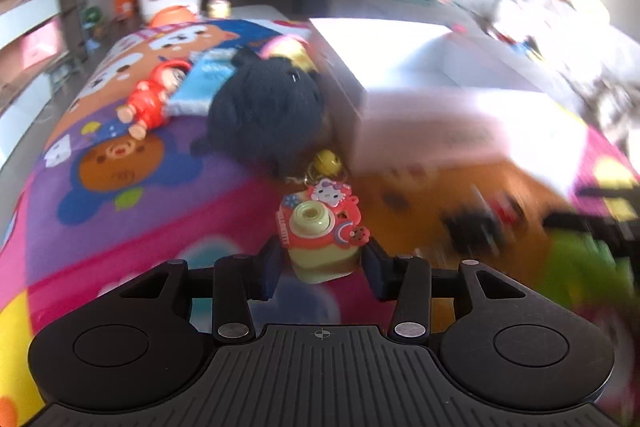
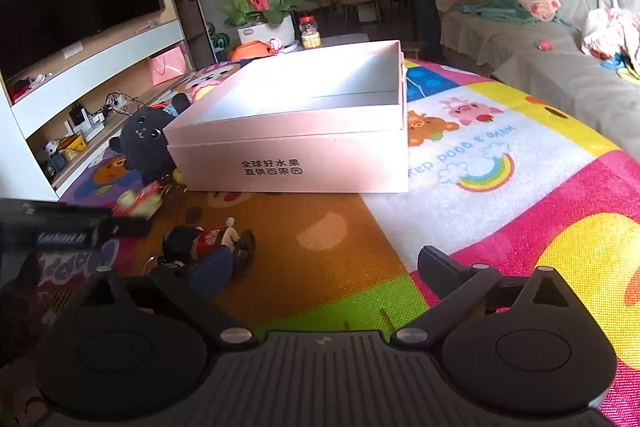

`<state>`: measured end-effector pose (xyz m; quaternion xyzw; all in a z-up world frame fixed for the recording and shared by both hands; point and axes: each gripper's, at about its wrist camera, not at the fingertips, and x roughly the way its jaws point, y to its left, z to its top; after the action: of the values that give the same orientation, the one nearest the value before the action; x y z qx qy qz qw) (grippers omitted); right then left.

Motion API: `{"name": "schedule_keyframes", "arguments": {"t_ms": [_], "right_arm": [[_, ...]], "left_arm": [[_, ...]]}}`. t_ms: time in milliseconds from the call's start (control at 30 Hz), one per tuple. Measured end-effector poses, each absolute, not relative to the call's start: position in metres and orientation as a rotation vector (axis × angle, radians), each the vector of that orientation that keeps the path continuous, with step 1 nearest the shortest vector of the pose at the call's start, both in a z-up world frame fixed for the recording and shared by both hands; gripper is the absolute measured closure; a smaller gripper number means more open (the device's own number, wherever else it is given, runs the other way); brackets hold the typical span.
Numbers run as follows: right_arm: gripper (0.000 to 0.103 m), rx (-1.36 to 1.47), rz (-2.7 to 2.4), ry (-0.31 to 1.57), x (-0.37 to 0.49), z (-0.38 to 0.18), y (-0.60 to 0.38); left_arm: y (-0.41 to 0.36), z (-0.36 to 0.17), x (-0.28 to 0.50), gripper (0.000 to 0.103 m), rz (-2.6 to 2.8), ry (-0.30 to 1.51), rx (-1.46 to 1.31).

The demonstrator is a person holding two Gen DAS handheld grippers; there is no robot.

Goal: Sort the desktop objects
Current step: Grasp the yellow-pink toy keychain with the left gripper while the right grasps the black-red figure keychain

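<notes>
In the left wrist view my left gripper (image 1: 323,267) is shut on a red and pale green toy camera (image 1: 320,227) with a cat charm, just above the colourful play mat (image 1: 120,211). Behind it lie a black plush (image 1: 266,111) and a red-suited doll (image 1: 150,99). In the right wrist view my right gripper (image 2: 324,271) stands open over the mat. A small figure in a red shirt (image 2: 208,241) lies at the tip of its left finger, untouched. The open white box (image 2: 288,147) sits beyond. The left gripper (image 2: 80,227) with the toy camera (image 2: 138,203) shows at the left.
The black plush (image 2: 144,143) leans against the box's left side. A potted orchid (image 2: 260,7) and a jar (image 2: 310,31) stand at the table's far end. A TV shelf (image 2: 100,67) runs along the left, a sofa (image 2: 540,39) along the right.
</notes>
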<state>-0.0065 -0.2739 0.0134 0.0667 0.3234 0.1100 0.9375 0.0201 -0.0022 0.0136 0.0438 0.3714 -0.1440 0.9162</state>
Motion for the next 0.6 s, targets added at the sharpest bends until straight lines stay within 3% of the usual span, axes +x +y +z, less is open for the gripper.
{"name": "schedule_keyframes", "arguments": {"t_ms": [100, 167, 333, 467, 600], "right_arm": [[0.000, 0.130, 0.228, 0.656, -0.008, 0.014, -0.274], [0.000, 0.124, 0.231, 0.660, -0.008, 0.014, -0.273], [0.000, 0.089, 0.227, 0.674, -0.007, 0.014, -0.266], [0.000, 0.066, 0.217, 0.686, -0.005, 0.012, -0.262], [0.000, 0.060, 0.217, 0.714, -0.001, 0.009, -0.261]], "left_arm": [[0.007, 0.014, -0.007, 0.050, -0.292, 0.759, 0.142], [0.015, 0.014, -0.017, 0.036, -0.224, 0.738, 0.185], [0.041, 0.015, -0.013, 0.031, -0.059, 0.690, 0.197], [0.044, 0.021, -0.014, 0.015, -0.202, 0.686, 0.087], [0.027, 0.019, -0.015, 0.014, -0.255, 0.663, 0.090]]}}
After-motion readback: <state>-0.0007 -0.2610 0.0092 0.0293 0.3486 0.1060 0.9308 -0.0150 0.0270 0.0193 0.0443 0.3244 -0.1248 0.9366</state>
